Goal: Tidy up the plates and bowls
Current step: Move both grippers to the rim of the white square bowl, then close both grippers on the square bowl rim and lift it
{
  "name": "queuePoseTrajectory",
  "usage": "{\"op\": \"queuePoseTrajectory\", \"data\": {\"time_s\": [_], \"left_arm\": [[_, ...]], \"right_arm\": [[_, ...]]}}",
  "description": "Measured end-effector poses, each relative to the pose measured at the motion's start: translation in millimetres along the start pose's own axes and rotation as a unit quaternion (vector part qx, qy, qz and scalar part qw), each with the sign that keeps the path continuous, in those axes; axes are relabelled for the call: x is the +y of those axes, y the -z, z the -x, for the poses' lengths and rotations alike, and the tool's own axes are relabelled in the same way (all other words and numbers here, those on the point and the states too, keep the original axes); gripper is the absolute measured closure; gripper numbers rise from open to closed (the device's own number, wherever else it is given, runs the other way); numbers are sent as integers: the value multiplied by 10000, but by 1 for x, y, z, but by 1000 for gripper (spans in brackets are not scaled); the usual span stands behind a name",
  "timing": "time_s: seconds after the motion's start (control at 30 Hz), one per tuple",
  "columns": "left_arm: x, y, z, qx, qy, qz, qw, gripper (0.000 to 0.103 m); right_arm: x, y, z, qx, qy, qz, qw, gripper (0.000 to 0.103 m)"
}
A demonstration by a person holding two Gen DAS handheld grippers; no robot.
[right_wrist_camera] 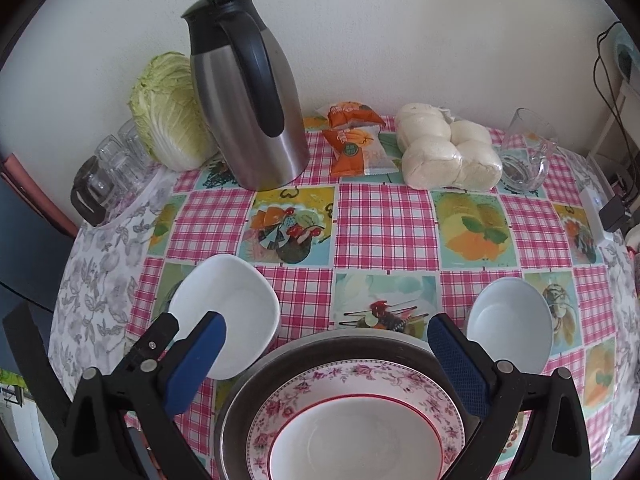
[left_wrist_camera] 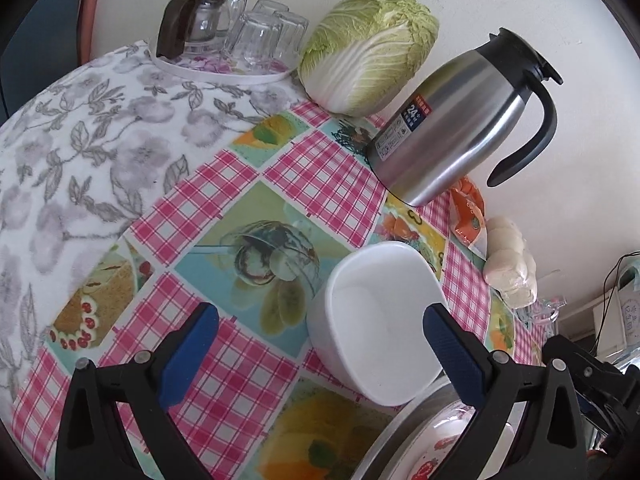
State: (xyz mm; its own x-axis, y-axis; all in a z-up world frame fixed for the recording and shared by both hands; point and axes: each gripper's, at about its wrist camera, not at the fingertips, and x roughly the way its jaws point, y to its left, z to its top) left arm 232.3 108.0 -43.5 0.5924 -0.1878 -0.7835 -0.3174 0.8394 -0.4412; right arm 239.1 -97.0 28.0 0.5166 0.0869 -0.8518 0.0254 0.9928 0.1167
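Crockery sits toward the near edge of a table [right_wrist_camera: 384, 220] covered in a pink-checked, fruit-printed cloth. Farthest left, at the back-left corner, a white tray [left_wrist_camera: 224, 74] carries a glass teapot with a brown handle [left_wrist_camera: 192, 20] and upturned clear tumblers [left_wrist_camera: 264, 32]. Beside it, along the back edge, stand a pale green napa cabbage [right_wrist_camera: 168, 116] and a tall steel thermos jug with a black handle and lid [right_wrist_camera: 248, 96].

Nearer, left of centre, a white squarish ceramic bowl [right_wrist_camera: 228, 312] rests upright on the cloth; the left gripper [left_wrist_camera: 320, 356] hovers over it with its blue-padded jaws wide apart, holding nothing. At the near edge's middle, a floral-rimmed white plate [right_wrist_camera: 360, 424] lies inside a grey metal basin [right_wrist_camera: 320, 350], and the right gripper [right_wrist_camera: 326, 360] hangs above with jaws wide, also empty.

Right of the basin sits a round pale blue bowl [right_wrist_camera: 510, 324]. Behind it, along the back edge, lie orange snack packets [right_wrist_camera: 352, 140], bagged white steamed buns [right_wrist_camera: 444, 152], and a clear glass pitcher [right_wrist_camera: 526, 152].
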Motion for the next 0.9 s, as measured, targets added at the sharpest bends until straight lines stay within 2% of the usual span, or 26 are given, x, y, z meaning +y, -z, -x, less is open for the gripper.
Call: {"op": "queuePoseTrajectory", "data": {"time_s": [0.1, 0.2, 0.23, 0.3, 0.4, 0.5, 0.63, 0.67, 0.7, 0.8, 0.9], "left_arm": [[3, -3, -7, 55, 11, 53, 10000, 14], [6, -4, -16, 140, -3, 95, 9999, 19], [7, -4, -18, 166, 15, 94, 9998, 27], [7, -4, -23, 234, -5, 76, 9997, 40], [6, -4, -27, 283, -21, -12, 9996, 45], [5, -3, -31, 340, -14, -39, 9994, 56], [6, -2, -37, 428, -13, -39, 9991, 60], [7, -2, -38, 466, -17, -19, 9989, 62], [8, -1, -40, 491, -23, 0, 9988, 64], [9, 0, -42, 514, 50, 70, 9986, 65], [8, 1, -42, 528, 145, 67, 9985, 72]], "right_arm": [[6, -1, -10, 111, 5, -6, 9999, 14], [13, -2, -23, 245, -27, -5, 9997, 26], [15, -2, -27, 294, -30, -9, 9996, 27], [19, -2, -36, 414, -56, -23, 9991, 39], [24, -1, -48, 585, -139, -63, 9982, 49], [27, 1, -58, 705, -44, -103, 9974, 63], [28, 3, -72, 932, -111, -206, 9954, 73], [29, 3, -75, 960, -99, -199, 9951, 78], [30, 3, -77, 978, -81, -195, 9950, 87], [34, 2, -81, 1000, -75, -140, 9949, 95], [41, 2, -83, 1014, 73, 9, 9948, 96]]}}
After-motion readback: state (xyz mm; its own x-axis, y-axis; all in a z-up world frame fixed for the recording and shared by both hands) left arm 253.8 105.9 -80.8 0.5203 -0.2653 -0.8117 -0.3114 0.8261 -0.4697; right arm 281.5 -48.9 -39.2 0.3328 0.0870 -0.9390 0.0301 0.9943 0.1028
